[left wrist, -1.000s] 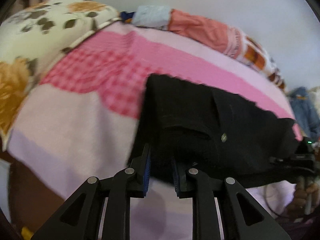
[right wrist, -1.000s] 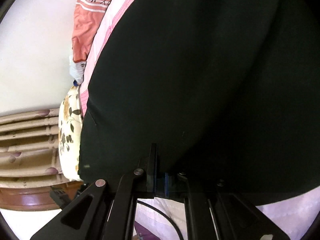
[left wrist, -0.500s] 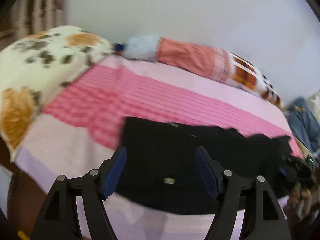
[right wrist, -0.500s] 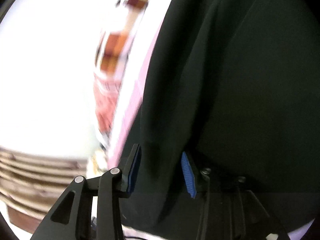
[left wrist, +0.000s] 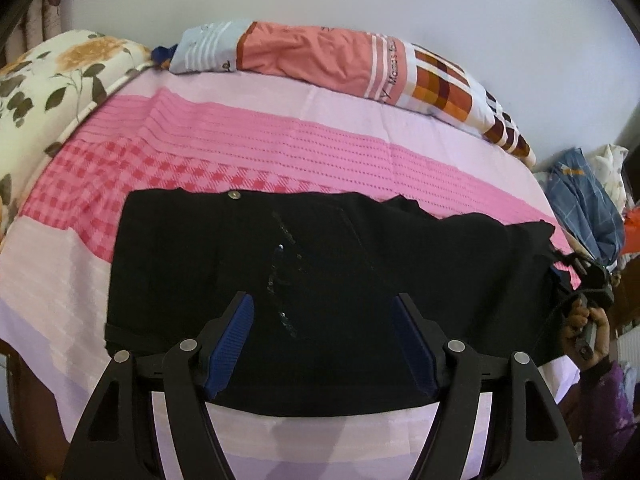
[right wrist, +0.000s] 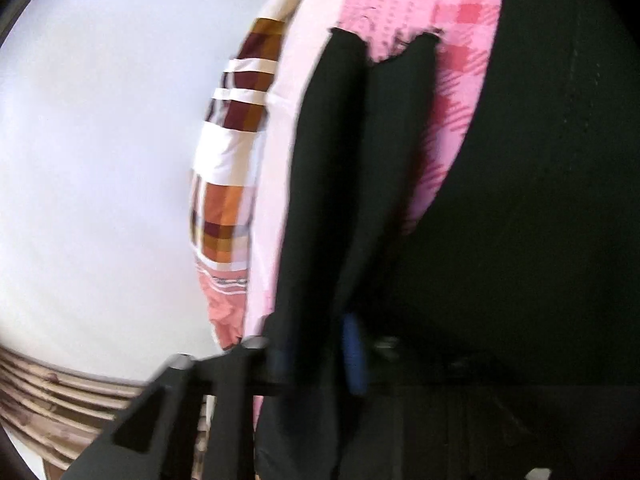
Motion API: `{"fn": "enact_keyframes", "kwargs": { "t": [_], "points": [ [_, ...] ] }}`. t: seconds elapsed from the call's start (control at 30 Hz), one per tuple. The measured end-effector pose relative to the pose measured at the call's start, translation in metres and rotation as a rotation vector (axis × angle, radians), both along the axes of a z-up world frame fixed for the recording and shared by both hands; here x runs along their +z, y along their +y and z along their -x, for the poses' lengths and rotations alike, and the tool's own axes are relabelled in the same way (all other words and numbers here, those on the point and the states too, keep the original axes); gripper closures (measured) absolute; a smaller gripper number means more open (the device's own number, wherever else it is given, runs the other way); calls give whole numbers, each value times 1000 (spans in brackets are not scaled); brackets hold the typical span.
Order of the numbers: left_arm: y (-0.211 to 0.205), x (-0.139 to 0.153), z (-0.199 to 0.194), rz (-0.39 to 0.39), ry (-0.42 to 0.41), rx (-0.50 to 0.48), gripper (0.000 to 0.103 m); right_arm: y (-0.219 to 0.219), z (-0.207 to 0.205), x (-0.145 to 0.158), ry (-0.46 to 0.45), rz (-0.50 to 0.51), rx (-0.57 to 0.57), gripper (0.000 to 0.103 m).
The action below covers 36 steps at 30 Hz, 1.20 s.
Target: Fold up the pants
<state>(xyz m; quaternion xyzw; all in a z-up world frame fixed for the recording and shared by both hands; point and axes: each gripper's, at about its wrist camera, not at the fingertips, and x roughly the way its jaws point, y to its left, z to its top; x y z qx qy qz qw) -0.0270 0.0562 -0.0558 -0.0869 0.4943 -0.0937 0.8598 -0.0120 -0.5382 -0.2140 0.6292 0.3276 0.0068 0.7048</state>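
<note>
Pink bedspread (left wrist: 280, 148) under half-folded pants (left wrist: 320, 272); our left gripper (left wrist: 324, 344) gaped empty, right gripper (right wrist: 320, 354) clamped leg ends, folding over unfinished.

We are in a home bedroom: a bed (left wrist: 360, 152) under a pink checked spread, a floral pillow (left wrist: 60, 76) and patchwork bolster (left wrist: 340, 60) against a plain wall, laundry (left wrist: 584, 200) heaped alongside

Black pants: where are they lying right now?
Left wrist view: the black pants lie flat across the pink bedspread, near its front edge, well short of the striped pillow.
</note>
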Motion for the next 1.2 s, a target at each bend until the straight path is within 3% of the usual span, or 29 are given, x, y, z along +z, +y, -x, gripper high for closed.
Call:
{"fn": "enact_keyframes", "kwargs": {
  "t": [0.17, 0.37, 0.47, 0.6, 0.7, 0.87, 1.03, 1.2],
  "points": [
    [-8, 3, -1, 7, -6, -23, 31, -1, 21, 26, -25, 64, -19, 97],
    [-17, 8, 3, -34, -34, -65, 28, -4, 90, 69, -9, 146, -47, 98],
    [-18, 4, 6, -43, -26, -75, 27, -8, 127, 63, 61, 156, -55, 98],
    [-17, -3, 9, -46, -5, -74, 27, -2, 168, 31, 155, 105, -71, 98],
    [-17, -9, 12, -45, 10, -74, 27, 4, 179, 10, 145, 37, -103, 98],
    [-24, -8, 17, -54, 10, -92, 27, -2, 175, 20, 103, 70, -96, 95],
    [-27, -8, 21, -59, 8, -99, 25, -13, 179, 0, 110, -53, -151, 94],
    [-29, -13, 24, -60, 14, -107, 25, -21, 180, 17, 153, 78, -138, 98]
  ]
}}
